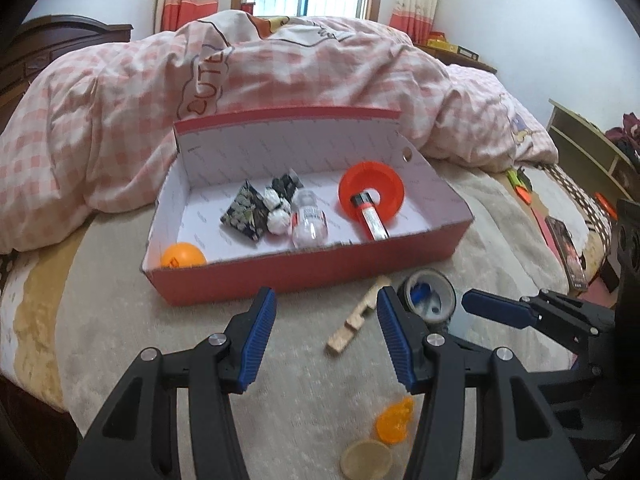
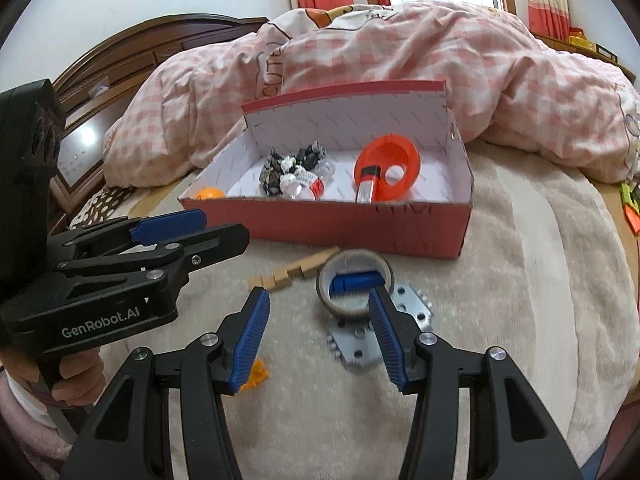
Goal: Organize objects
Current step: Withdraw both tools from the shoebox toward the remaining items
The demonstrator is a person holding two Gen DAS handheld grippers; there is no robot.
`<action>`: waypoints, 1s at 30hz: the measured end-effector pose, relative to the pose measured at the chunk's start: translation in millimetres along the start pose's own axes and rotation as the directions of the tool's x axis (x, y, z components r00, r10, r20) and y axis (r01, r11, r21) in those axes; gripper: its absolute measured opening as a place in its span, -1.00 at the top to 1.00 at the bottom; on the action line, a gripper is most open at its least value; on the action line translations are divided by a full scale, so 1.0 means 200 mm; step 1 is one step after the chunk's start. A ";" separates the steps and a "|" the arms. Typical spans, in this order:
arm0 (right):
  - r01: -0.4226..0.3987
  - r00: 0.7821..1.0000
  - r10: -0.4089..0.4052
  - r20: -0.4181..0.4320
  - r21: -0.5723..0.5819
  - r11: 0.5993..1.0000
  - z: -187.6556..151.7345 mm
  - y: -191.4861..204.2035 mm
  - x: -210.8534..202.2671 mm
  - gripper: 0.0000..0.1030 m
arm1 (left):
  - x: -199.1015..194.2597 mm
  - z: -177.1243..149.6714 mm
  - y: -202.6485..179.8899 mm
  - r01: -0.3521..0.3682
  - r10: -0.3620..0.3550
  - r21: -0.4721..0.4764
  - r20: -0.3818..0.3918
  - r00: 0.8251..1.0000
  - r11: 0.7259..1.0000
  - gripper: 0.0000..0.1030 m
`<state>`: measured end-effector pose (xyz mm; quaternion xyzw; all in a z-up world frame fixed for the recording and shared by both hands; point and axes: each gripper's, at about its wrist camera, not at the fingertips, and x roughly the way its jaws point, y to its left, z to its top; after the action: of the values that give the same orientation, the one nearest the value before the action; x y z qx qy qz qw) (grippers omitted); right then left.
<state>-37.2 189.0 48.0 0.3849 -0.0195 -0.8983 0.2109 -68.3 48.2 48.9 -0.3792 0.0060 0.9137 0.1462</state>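
Open box [image 1: 304, 276] on the bed [image 1: 120, 340], its raised lid leaning back against the heaped quilt [image 1: 320, 72], which covers the bed's far part up to the headboard [image 2: 132, 64]. In the box, left to right: ball [image 1: 183, 255] in the near left corner; pouch [image 1: 244, 214]; wrapped balls [image 1: 276, 210]; bottle [image 1: 308, 224] lying on its side; funnel [image 1: 370, 190] with a tube [image 1: 370, 220] lying before it. On the bed before the box's near wall: notched block [image 1: 354, 320], and just right of it a tape roll [image 2: 354, 280] resting partly on a toothed plate [image 2: 384, 328]. Nearer the bed's front edge: a small toy [image 1: 394, 420] and, before it, a disc [image 1: 366, 460].
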 end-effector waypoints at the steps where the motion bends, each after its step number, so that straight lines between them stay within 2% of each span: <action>1: 0.003 1.000 -0.003 -0.004 0.001 1.000 -0.01 0.00 0.00 -0.03 | 0.00 -0.01 0.00 0.001 -0.001 0.000 -0.006 1.000 1.000 -0.02; 16: 0.003 0.999 -0.002 -0.033 0.033 0.999 -0.12 -0.05 -0.03 -0.03 | -0.01 -0.16 -0.02 0.006 -0.006 -0.001 -0.066 0.998 1.000 -0.02; 23: 0.021 0.999 -0.019 -0.043 0.043 0.999 -0.17 -0.08 -0.05 -0.03 | -0.05 -0.25 -0.01 0.072 -0.074 -0.023 -0.103 0.992 0.997 -0.02; 30: 0.026 0.998 -0.022 -0.057 0.057 0.998 -0.21 -0.10 -0.04 -0.03 | -0.11 -0.33 -0.03 0.079 -0.075 0.036 -0.113 0.991 0.996 -0.02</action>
<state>-10.1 216.5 20.1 0.4162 -0.0350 -0.8887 0.1893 -5.5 40.4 17.2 -0.4265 0.0178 0.8845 0.1884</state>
